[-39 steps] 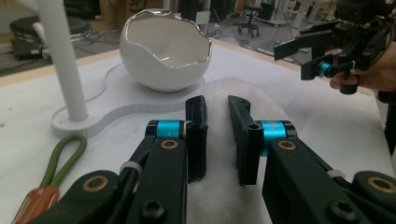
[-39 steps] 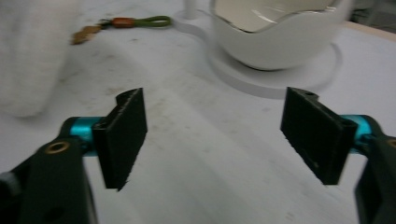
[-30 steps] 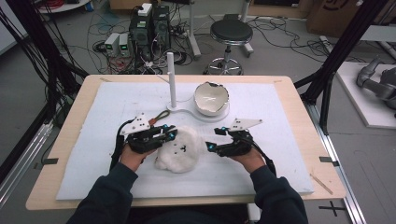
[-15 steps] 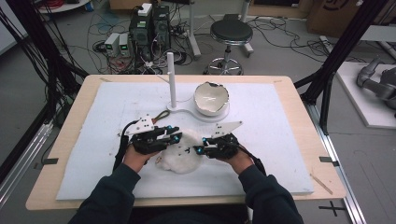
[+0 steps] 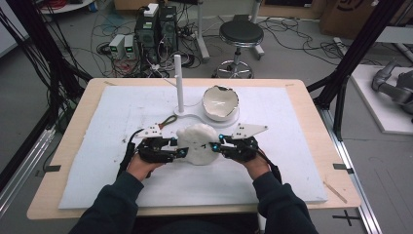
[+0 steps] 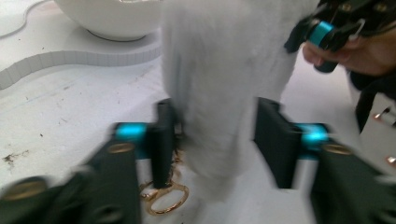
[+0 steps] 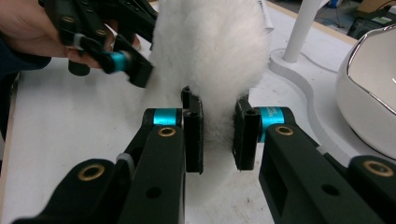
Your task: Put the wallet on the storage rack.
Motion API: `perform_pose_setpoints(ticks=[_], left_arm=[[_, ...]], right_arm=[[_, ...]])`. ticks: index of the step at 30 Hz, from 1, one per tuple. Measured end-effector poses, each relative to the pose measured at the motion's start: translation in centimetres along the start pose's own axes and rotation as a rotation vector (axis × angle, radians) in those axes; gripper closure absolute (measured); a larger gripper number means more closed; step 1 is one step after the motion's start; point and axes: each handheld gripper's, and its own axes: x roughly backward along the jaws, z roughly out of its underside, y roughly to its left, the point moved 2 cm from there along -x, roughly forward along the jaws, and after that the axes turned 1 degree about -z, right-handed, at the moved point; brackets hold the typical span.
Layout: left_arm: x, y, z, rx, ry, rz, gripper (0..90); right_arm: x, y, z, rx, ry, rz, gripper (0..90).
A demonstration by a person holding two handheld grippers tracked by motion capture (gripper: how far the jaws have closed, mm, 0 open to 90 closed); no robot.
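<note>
White fluffy toy: lies between both grippers on the white mat, whose bare surface spreads wide on every outer side. Right gripper: jaws pinched on the fluffy toy's fur. Left gripper: jaws have just been opening, fur between them, right pad clear. White bowl just beyond.
</note>
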Motion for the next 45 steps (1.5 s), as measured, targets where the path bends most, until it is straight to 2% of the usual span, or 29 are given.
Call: perform_pose_setpoints(ticks=[1, 2, 4, 5, 8, 10, 12, 13, 14, 15, 16, 21, 22, 23, 25, 26, 28, 29, 30, 31, 32, 34, 35, 37, 40, 45], left_arm=[[0.1, 0.0, 0.0, -0.014, -0.005, -0.013, 64.3], [0.3, 0.1, -0.2, -0.017, -0.019, -0.012, 70.3], [0.5, 0.1, -0.3, -0.018, -0.032, -0.010, 75.2], [1.0, 0.1, -0.6, -0.037, -0.061, -0.011, 76.1], [1.4, 0.0, -0.8, -0.048, -0.076, -0.013, 77.1], [1.6, -0.1, -0.9, -0.057, -0.090, -0.007, 77.3], [1.6, -0.1, -1.0, -0.065, -0.092, -0.010, 77.5], [1.7, -0.3, -1.1, -0.101, -0.081, -0.017, 77.8], [1.7, -0.5, -1.3, -0.118, -0.077, -0.015, 78.0], [1.6, -0.7, -1.4, -0.130, -0.076, -0.011, 78.3], [1.6, -0.9, -1.5, -0.144, -0.075, -0.007, 78.5], [0.9, -1.8, -1.6, -0.193, -0.041, 0.023, 79.1], [0.9, -1.8, -1.6, -0.193, -0.041, 0.023, 79.1], [0.7, -2.0, -1.5, -0.214, -0.022, 0.032, 79.1], [0.6, -2.1, -1.6, -0.213, -0.030, 0.041, 79.1], [0.6, -2.1, -1.6, -0.212, -0.030, 0.043, 79.0], [0.6, -2.1, -1.6, -0.212, -0.029, 0.045, 79.0], [0.6, -2.1, -1.6, -0.197, -0.024, 0.034, 78.7], [0.6, -1.9, -1.6, -0.176, -0.027, 0.026, 77.6], [0.7, -1.7, -1.6, -0.159, -0.028, 0.016, 74.5], [0.7, -1.7, -1.6, -0.159, -0.028, 0.016, 69.5], [0.8, -1.2, -1.5, -0.103, -0.038, -0.012, 56.9], [1.1, -0.7, -1.5, -0.076, -0.046, -0.044, 52.5], [1.6, -0.2, -1.5, -0.060, -0.066, -0.080, 48.0], [3.2, 1.2, -1.4, -0.019, -0.113, -0.155, 41.6], [6.1, 3.4, -1.2, 0.019, -0.174, -0.292, 29.6]], right_arm=[[0.0, -0.1, 0.1, 0.008, 0.008, 0.000, 78.3], [0.0, -0.1, 0.2, 0.005, 0.015, 0.002, 78.2], [0.0, -0.3, 0.3, 0.006, 0.021, 0.001, 78.0], [0.0, -0.4, 0.5, 0.022, 0.033, -0.005, 77.9], [-0.4, -0.1, 0.7, 0.065, 0.070, -0.021, 77.8], [-0.6, 0.1, 0.9, 0.077, 0.087, -0.039, 77.5], [-0.7, 0.1, 1.0, 0.062, 0.098, -0.076, 75.0], [-0.7, 0.1, 1.0, 0.045, 0.102, -0.085, 71.7], [-0.7, 0.1, 1.1, 0.029, 0.104, -0.089, 67.3], [-0.7, -0.1, 1.0, 0.016, 0.094, -0.089, 58.5], [-0.6, -0.2, 0.9, -0.007, 0.080, -0.084, 54.1], [-0.1, -0.7, 0.0, -0.036, 0.013, -0.067, 42.2], [0.0, -0.7, -0.1, -0.042, 0.008, -0.067, 41.6], [0.1, -0.7, -0.3, -0.030, -0.006, -0.063, 40.6], [0.1, -0.7, -0.4, -0.025, -0.010, -0.068, 41.6], [0.1, -0.7, -0.4, -0.022, -0.004, -0.074, 43.6], [-0.1, -0.6, -0.3, -0.007, 0.012, -0.105, 55.2], [-0.2, -0.5, -0.3, 0.011, 0.018, -0.120, 64.3], [-0.1, -0.3, -0.3, 0.022, 0.023, -0.124, 68.1], [-0.1, -0.3, -0.4, 0.024, 0.023, -0.124, 70.8], [-0.1, -0.3, -0.4, 0.024, 0.023, -0.124, 70.8], [0.2, -0.3, -0.5, 0.021, 0.014, -0.120, 73.6], [0.3, -0.4, -0.5, 0.025, 0.008, -0.113, 73.8], [0.7, -0.5, -0.7, 0.027, 0.005, -0.095, 74.3], [1.2, -0.9, -1.0, 0.028, 0.000, -0.076, 74.4], [2.4, -2.6, -1.9, 0.004, -0.038, -0.015, 74.3]])
